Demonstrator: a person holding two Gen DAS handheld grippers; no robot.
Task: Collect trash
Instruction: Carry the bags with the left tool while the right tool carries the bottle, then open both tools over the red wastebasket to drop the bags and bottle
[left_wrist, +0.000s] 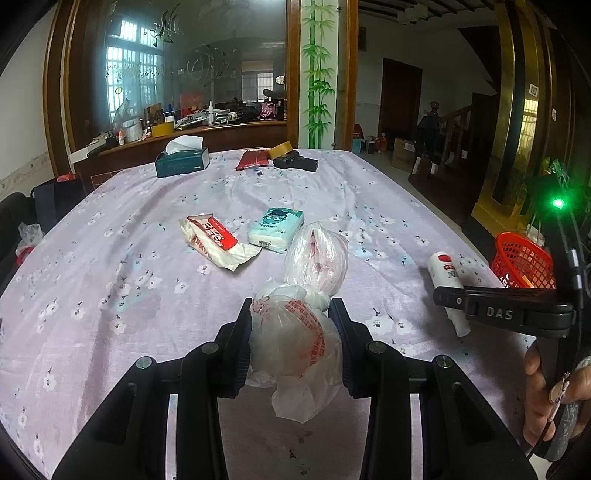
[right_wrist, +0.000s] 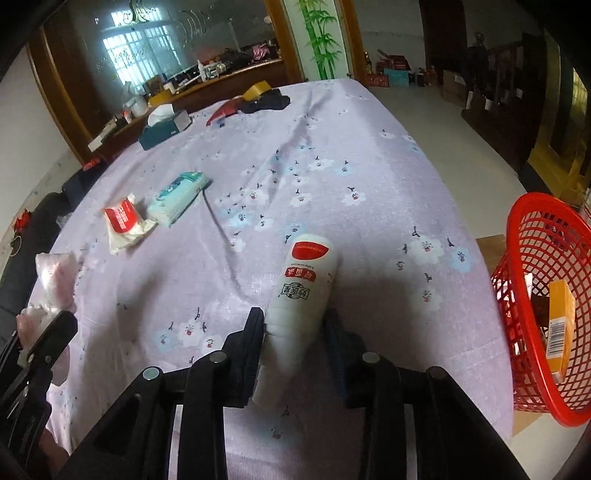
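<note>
My left gripper (left_wrist: 291, 325) is shut on a knotted clear plastic bag (left_wrist: 299, 347) with red print, just above the table; it also shows in the right wrist view (right_wrist: 55, 277). My right gripper (right_wrist: 295, 328) is shut on a white bottle (right_wrist: 299, 291) with a red label, which also shows in the left wrist view (left_wrist: 445, 273). A red mesh basket (right_wrist: 546, 258) stands off the table's right edge with a yellow box (right_wrist: 559, 325) in it. A torn red-and-white wrapper (left_wrist: 214, 240) and a teal tissue pack (left_wrist: 275, 230) lie mid-table.
A lilac flowered cloth (left_wrist: 110, 280) covers the table. At the far end sit a green tissue box (left_wrist: 183, 160), a red packet (left_wrist: 253, 158), a tape roll (left_wrist: 282, 149) and a black object (left_wrist: 297, 162). A cluttered wooden counter (left_wrist: 184, 125) stands behind.
</note>
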